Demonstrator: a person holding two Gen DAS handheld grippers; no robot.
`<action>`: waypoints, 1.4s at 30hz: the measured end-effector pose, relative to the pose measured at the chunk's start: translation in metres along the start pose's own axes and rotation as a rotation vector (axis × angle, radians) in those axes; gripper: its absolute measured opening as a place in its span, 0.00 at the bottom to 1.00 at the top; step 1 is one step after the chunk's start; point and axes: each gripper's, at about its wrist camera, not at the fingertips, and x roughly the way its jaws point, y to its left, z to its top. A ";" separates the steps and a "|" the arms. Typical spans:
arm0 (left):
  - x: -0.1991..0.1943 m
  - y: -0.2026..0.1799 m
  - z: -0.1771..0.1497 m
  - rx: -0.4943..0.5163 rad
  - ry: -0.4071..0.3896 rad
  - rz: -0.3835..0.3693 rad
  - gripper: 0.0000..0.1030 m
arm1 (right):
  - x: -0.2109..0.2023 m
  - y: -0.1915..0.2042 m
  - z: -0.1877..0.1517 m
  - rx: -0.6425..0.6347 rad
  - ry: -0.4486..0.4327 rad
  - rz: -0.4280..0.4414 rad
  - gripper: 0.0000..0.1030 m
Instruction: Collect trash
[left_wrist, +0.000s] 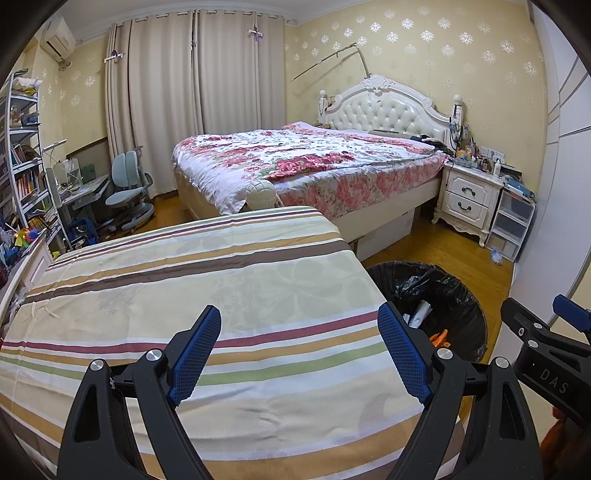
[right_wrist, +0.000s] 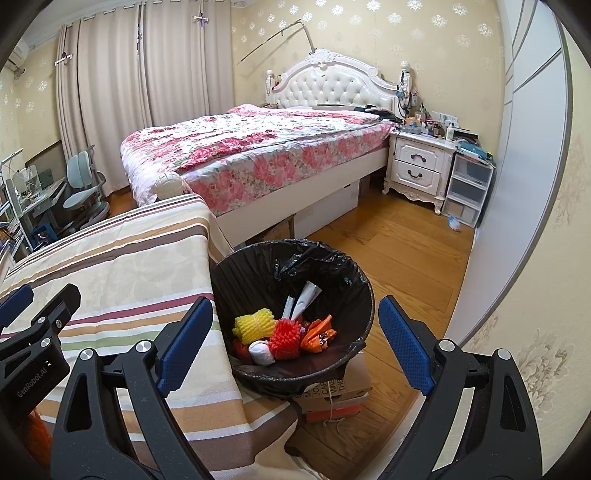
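Judging by the striped bed (left_wrist: 207, 280) lying bare under your left gripper (left_wrist: 299, 354) and the trash (right_wrist: 284, 332) piled in the bin (right_wrist: 354, 354) between your right gripper's (right_wrist: 295, 343) fingers, you look nearly done — both grippers gape wide, holding nothing.

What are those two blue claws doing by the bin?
A person is tidying up trash in a bedroom, with a claw in each hand. The left claw and the right claw are both open and holding nothing. The bin beside the striped cloth already holds a yellow foam net, a red one and an orange wrapper.
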 end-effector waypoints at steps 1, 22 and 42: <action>0.000 0.000 0.000 0.000 0.000 0.000 0.82 | 0.000 0.000 0.000 0.000 -0.001 -0.001 0.86; 0.000 0.000 0.000 -0.001 0.001 -0.002 0.82 | 0.000 0.001 0.000 0.000 -0.002 -0.001 0.86; -0.007 -0.011 -0.003 0.000 -0.004 -0.009 0.82 | 0.000 0.001 0.000 -0.001 -0.002 -0.002 0.86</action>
